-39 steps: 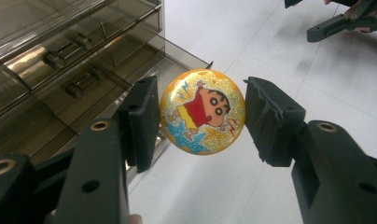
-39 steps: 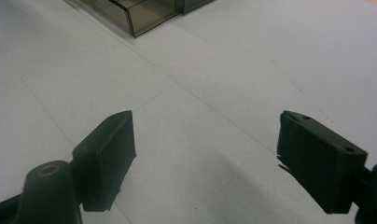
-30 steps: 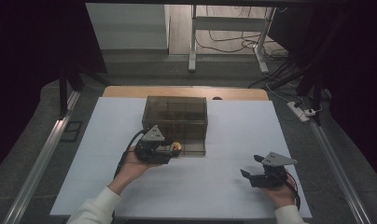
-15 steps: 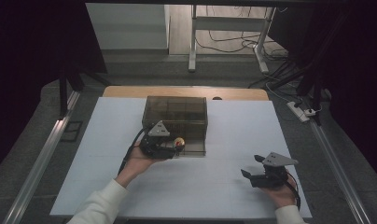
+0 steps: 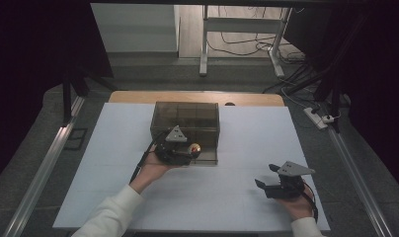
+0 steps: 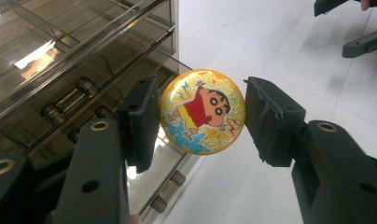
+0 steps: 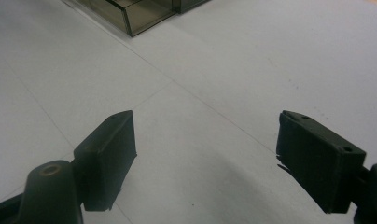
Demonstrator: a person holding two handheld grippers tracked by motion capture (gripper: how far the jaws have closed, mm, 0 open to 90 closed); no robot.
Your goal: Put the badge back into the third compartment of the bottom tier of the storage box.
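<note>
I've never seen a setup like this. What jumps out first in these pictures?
A glittery round cartoon badge sits between the jaws of the left tool, right at the front of a smoky transparent drawer box in the middle of the white table. The right tool rests near the table's front right, jaws wide apart and holding nothing.

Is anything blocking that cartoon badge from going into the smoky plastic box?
Nothing visible does. The left gripper holds the badge right at the box's front, beside its open drawer. The right gripper rests apart on the table.
</note>
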